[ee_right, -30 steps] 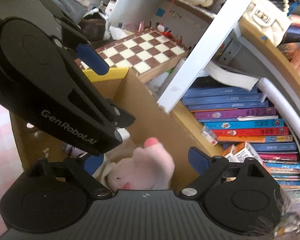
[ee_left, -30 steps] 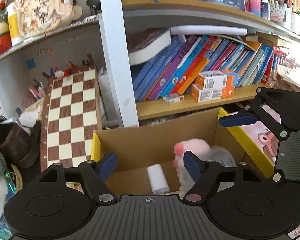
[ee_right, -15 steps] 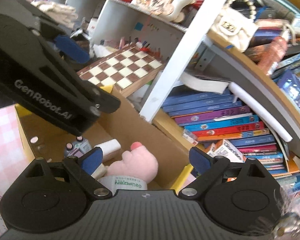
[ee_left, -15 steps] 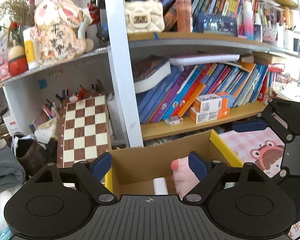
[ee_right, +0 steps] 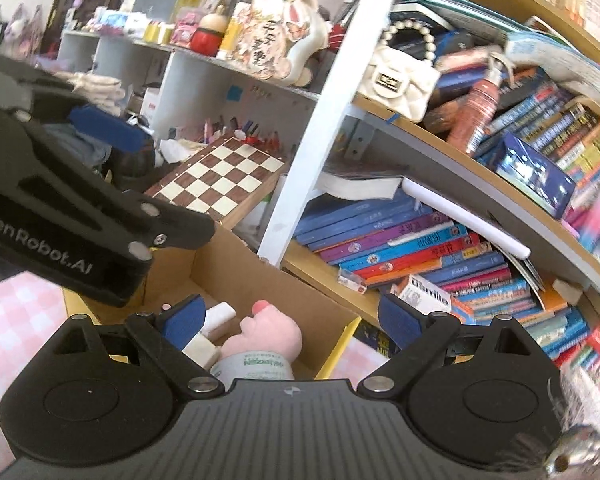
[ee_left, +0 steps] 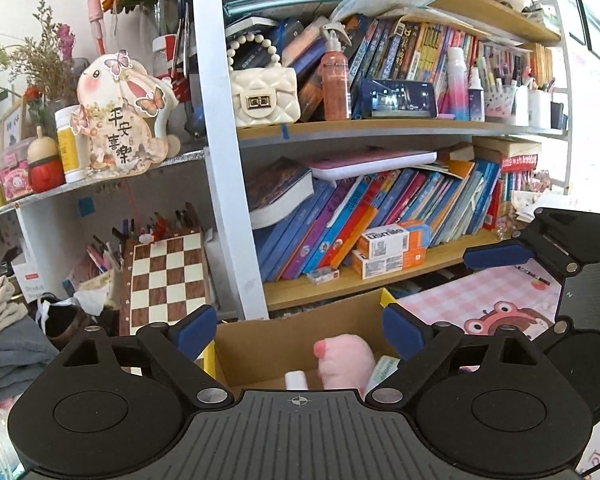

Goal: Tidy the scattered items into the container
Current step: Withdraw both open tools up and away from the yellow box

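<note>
In front of bookshelf (ee_left: 380, 128): cardboard box (ee_left: 284, 344), open top, brown corrugated walls w/ yellow rim edges.
Box contents: pink plush toy (ee_left: 346, 364), fuzzy, rounded; white tube (ee_left: 296, 380) beside it, smooth cylinder. Both inside the box, low in view.
Left gripper (ee_left: 300, 330): black ribbed body, blue pads; jaws opening, wide apart, nothing btw them, holds nothing.
Right gripper (ee_right: 290, 314): jaws wide, empty; plush & tube (ee_right: 220, 316) lie below/behind the gap, not gripped.
Only in right view: round white container w/ green print (ee_right: 256, 366) against the plush (ee_right: 272, 334); pale block (ee_right: 200, 350) near the left pad; left gripper's side w/ white lettering (ee_right: 60, 216); box interior (ee_right: 268, 292) seen deeper.
Only in left view: pink checked mat w/ frog cartoon (ee_left: 496, 308) right of box; right gripper's blue pad (ee_left: 496, 256) over it.
Both views: chessboard (ee_left: 166, 276), flat brown-cream squares, leaning left of box; quilted cream bag w/ pearl handle (ee_left: 264, 96) on shelf; slanted glossy books (ee_left: 360, 224).
</note>
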{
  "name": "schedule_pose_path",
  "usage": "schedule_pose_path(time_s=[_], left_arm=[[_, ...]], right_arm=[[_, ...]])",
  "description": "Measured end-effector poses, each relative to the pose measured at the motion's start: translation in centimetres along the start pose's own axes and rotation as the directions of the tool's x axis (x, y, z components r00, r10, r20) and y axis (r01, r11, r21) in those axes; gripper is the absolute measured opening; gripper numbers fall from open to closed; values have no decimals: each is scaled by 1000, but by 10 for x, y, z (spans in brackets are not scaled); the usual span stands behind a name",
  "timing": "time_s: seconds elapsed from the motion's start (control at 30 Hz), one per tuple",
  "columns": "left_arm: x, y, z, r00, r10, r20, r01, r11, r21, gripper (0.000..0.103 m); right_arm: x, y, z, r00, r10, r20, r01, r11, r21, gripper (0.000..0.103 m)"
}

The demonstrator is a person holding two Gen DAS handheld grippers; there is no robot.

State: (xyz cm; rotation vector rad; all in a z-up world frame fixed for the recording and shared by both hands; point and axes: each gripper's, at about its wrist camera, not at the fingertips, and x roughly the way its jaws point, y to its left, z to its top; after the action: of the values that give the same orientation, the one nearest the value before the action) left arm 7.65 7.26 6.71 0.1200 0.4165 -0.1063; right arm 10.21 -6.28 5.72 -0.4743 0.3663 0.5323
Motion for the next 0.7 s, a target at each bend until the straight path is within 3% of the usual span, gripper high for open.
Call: schedule_pose_path(time_s=[0.23,0.5,0.7], left_arm=[[-18,-6,-10,999,-39,-14,38,999,-38,97],[-23,-18,-32,995,-73,-73,68,996,-64,97],[-14,-26,-59,985,-27,-171,12,996,-86,97]], right_arm=[[-26,-7,-8,999,-29,-35,34,989,147,96],[-50,-21,-45,990,-59,-130,94,957,276,97],[-57,-28,-87,966,-89,-244,177,913,368,97]])
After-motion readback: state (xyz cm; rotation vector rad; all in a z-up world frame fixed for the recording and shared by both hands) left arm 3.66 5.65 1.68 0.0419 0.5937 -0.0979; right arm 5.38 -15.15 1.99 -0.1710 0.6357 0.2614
